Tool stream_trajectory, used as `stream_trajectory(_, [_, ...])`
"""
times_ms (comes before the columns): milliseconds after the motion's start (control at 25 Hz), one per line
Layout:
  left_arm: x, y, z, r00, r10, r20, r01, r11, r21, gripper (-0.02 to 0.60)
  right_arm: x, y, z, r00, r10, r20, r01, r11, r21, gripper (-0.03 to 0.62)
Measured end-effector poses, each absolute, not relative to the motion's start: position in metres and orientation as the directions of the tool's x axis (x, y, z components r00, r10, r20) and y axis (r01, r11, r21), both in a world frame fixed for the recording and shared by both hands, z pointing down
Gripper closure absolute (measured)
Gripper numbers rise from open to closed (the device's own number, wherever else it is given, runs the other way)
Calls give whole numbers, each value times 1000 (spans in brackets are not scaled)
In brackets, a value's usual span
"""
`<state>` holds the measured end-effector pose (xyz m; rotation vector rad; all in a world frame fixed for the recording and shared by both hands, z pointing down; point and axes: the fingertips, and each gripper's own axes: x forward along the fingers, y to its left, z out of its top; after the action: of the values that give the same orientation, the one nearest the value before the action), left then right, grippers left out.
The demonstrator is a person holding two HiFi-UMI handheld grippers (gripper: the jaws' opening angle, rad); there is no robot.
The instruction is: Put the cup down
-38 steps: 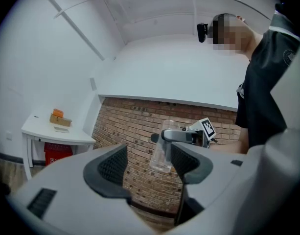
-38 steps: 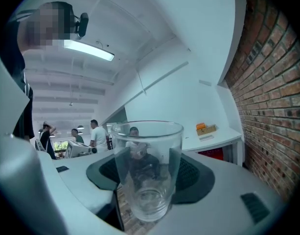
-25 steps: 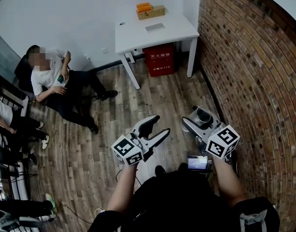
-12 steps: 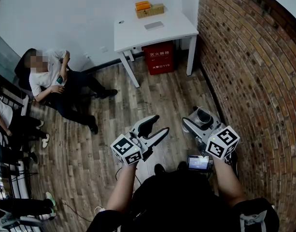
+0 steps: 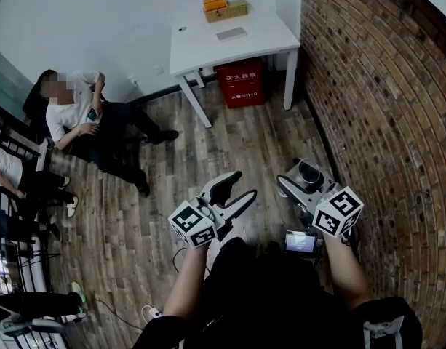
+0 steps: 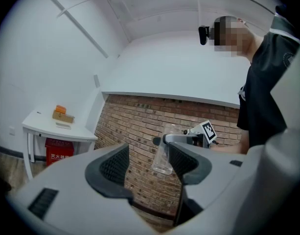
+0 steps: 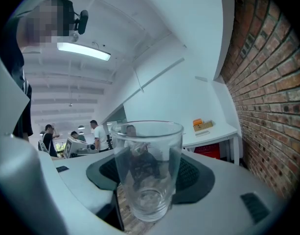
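A clear empty glass cup [image 7: 147, 169] stands upright between the jaws of my right gripper [image 7: 149, 174], which is shut on it. In the head view the cup [image 5: 308, 173] is held over the wooden floor close to the brick wall, my right gripper [image 5: 301, 182] behind it. My left gripper [image 5: 233, 190] is open and holds nothing, to the left of the right one. In the left gripper view its jaws [image 6: 149, 163] stand apart, and the cup [image 6: 165, 153] shows beyond them in the other gripper.
A white table [image 5: 266, 38] stands ahead against the white wall, with an orange box [image 5: 216, 3] and a basket on it and a red box [image 5: 242, 83] beneath. The brick wall [image 5: 383, 107] runs along the right. A seated person [image 5: 92, 126] is at the left.
Both grippers and the cup stay as they were. The view has shifted slightly, so the table sits a little higher in the picture.
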<state>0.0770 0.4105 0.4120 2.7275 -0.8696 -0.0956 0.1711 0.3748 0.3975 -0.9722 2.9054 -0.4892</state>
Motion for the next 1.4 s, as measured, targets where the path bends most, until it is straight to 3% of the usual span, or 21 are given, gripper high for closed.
stream_trajectory(440, [61,309,437,825,-565,18,-544,-784,299,319,165,286,421,-778,-621,94,-615,722,-317,310])
stream_trajectory(1000, [-26,126,427,871,-491,12,-474,-834,281,319,75,110,397,-721,-685,103,-681,673,-289,310])
stream_trajectory(1400, [-50,51,442,868,-496,25,-478,-822,308,319,57,30,409,-717,-686,120,-684,662,-306,310])
